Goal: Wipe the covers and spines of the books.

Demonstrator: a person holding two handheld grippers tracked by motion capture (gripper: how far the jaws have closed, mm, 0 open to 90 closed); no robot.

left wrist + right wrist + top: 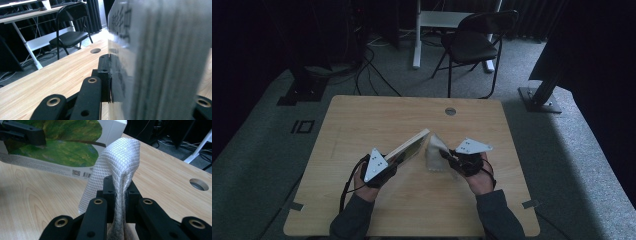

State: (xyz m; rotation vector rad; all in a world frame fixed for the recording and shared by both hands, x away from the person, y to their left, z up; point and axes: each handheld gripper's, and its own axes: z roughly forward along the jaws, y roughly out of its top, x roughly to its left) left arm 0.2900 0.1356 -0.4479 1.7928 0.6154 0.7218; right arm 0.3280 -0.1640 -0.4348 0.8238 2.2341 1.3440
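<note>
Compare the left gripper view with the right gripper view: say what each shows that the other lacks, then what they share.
Left gripper view alone: a black chair behind the table, and the book's page edges close up with the left gripper shut on them.
Right gripper view alone: the white cloth pinched by the right gripper, the book's green leaf cover and its barcode.
Both: the book, the wooden table and its round hole.
</note>
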